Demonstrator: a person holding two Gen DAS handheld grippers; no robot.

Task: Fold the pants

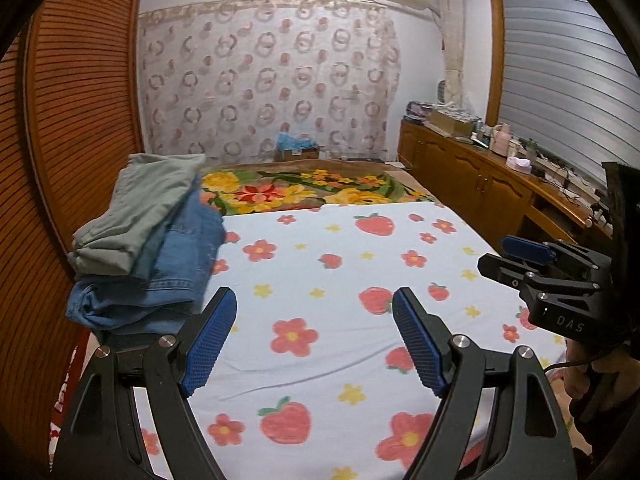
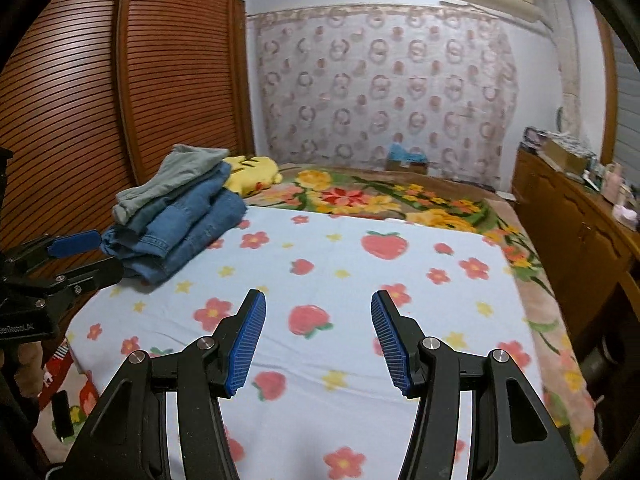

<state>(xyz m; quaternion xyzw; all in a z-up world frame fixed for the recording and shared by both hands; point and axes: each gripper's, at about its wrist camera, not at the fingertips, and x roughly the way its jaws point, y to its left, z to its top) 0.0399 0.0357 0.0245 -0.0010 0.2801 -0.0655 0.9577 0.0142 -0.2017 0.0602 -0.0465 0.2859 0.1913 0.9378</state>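
A stack of folded pants lies at the bed's left edge: grey-green pants (image 1: 144, 212) (image 2: 176, 180) lie on top of blue jeans (image 1: 160, 276) (image 2: 180, 232). My left gripper (image 1: 314, 300) hovers open over the strawberry sheet (image 1: 340, 280), just right of the stack, with nothing between its blue pads. It also shows at the left edge of the right wrist view as the left gripper (image 2: 86, 254), close beside the jeans. My right gripper (image 2: 318, 302) is open and empty above the sheet (image 2: 340, 272); in the left wrist view the right gripper (image 1: 496, 256) shows at the right.
A floral blanket (image 1: 300, 188) covers the far half of the bed, with a yellow plush (image 2: 252, 174) behind the stack. Slatted wooden wardrobe doors (image 2: 80, 100) stand at left. A cluttered wooden sideboard (image 1: 480, 176) runs along the right wall.
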